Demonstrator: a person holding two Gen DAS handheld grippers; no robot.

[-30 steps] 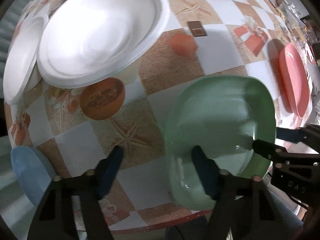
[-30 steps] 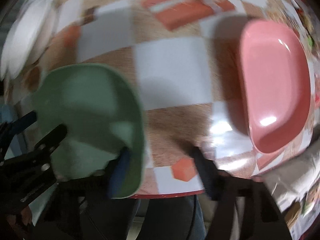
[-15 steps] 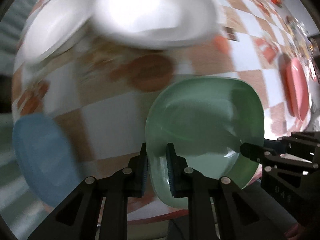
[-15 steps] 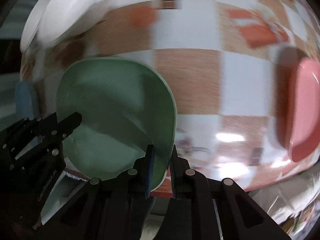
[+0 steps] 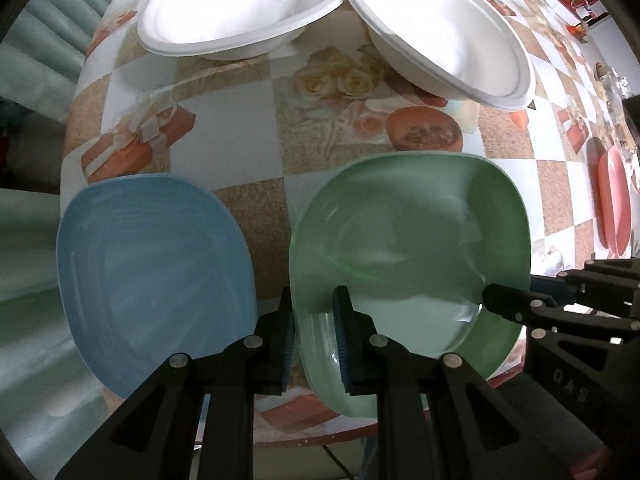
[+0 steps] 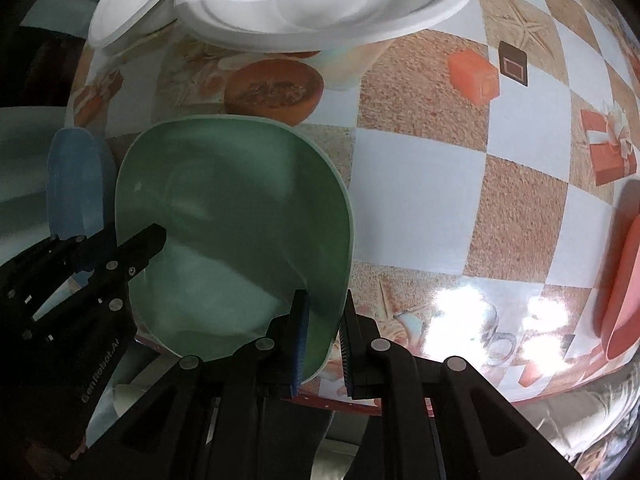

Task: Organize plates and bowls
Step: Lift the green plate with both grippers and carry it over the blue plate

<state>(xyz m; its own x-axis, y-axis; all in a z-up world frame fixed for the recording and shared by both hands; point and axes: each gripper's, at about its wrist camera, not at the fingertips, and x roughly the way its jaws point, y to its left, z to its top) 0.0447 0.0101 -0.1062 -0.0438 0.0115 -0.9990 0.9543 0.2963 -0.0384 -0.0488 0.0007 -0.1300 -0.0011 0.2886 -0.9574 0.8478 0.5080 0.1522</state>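
A green square plate (image 5: pixel 412 248) hangs just above the table's near edge, gripped from both sides. My left gripper (image 5: pixel 314 340) is shut on its left rim. My right gripper (image 6: pixel 324 344) is shut on its right rim, and shows in the left wrist view as a black finger (image 5: pixel 516 306) on the plate's right side. A blue plate (image 5: pixel 152 268) lies on the table just left of the green plate. Two white bowls (image 5: pixel 240 4) (image 5: pixel 440 32) stand further back. A pink plate (image 6: pixel 624 288) lies far to the right.
The table carries a checkered cloth (image 6: pixel 420 184) printed with gift boxes and starfish. Its red front edge (image 5: pixel 304 438) runs right under the grippers. Clutter sits at the far right end (image 5: pixel 616 80). A pale ribbed cushion (image 5: pixel 44 40) lies beyond the left edge.
Both grippers went from open beside the green plate to shut on its opposite rims. The plate then travelled left with them, bringing the blue plate alongside and leaving the pink plate further right.
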